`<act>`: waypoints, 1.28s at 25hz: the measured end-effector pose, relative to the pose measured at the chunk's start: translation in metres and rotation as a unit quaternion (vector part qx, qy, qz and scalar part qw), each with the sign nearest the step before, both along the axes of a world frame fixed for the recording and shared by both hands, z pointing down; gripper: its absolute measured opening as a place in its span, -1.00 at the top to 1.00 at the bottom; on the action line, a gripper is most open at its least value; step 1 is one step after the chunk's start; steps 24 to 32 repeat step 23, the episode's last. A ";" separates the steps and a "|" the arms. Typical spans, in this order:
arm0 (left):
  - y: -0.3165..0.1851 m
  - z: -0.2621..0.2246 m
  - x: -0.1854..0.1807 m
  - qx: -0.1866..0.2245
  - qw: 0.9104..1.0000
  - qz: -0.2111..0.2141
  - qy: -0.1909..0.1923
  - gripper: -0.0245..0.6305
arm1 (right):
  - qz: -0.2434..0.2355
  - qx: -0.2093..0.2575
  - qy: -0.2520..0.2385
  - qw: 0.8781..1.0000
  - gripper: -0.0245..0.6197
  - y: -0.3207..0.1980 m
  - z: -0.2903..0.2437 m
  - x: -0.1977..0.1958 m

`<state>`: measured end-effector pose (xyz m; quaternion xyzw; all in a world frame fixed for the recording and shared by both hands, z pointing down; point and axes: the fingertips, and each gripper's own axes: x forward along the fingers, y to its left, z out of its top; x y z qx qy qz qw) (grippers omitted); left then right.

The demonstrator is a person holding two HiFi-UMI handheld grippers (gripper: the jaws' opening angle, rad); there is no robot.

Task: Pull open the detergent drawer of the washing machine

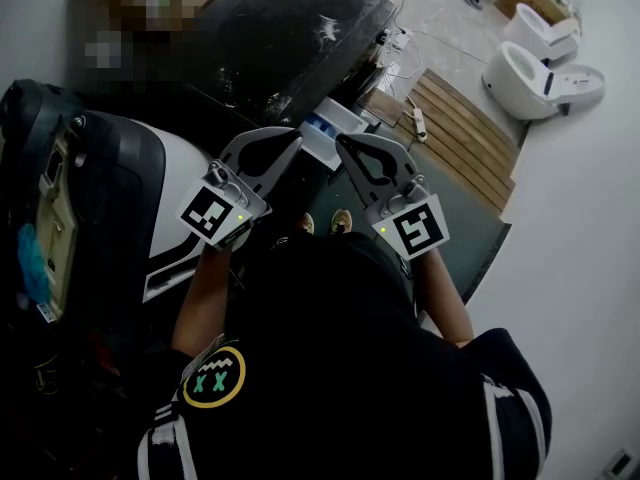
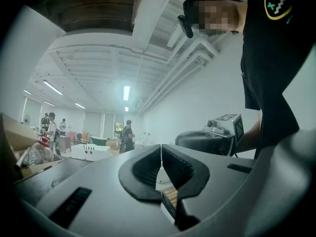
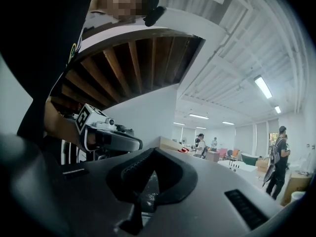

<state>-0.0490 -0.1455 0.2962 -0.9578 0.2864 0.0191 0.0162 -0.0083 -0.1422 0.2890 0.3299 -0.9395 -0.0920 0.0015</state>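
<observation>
Jaws pressed together, nothing between: left gripper (image 1: 296, 141), right gripper (image 1: 340, 140). Side by side; white-and-blue box (image 1: 322, 126) just beyond tips.

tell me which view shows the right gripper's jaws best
The right gripper view: it looks straight along the right gripper, showing its jaws shut, tips meeting, nothing gripped. The head view shows them from above, beside the left gripper. The left gripper view catches only its side and marker cube.
</observation>
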 end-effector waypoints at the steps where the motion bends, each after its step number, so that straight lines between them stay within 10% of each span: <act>1: 0.000 0.000 0.000 0.000 1.000 0.000 -0.001 0.85 | -0.001 0.000 0.000 1.000 0.86 0.000 0.000 0.000; 32: -0.003 0.004 -0.005 0.003 1.000 0.000 -0.008 0.85 | -0.001 -0.003 0.000 1.000 0.86 -0.005 0.002 -0.004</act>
